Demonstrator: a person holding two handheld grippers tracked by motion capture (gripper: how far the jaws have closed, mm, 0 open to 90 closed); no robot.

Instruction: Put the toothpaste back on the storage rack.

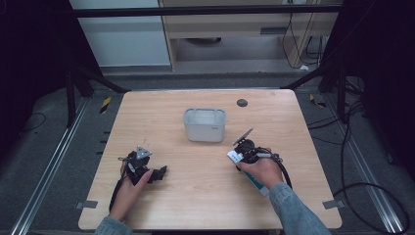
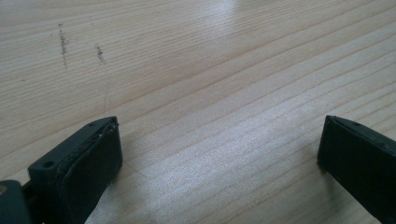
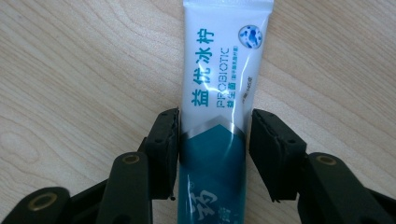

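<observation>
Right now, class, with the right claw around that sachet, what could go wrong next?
1. The right claw straddles the probiotic sachet low on its teal end, and a sliver of gap shows at one side; the glossy film could slip as it lifts.
2. Most of the sachet lies beyond the jaws, so it may droop or swing and catch the rim of the grey bin if carried there.
3. The left claw rests open on the table, giving no support.

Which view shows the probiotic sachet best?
The right gripper view: the sachet lies lengthwise between the right claw jaws, its print readable. The high view shows it small, partly hidden under the right hand.
</observation>
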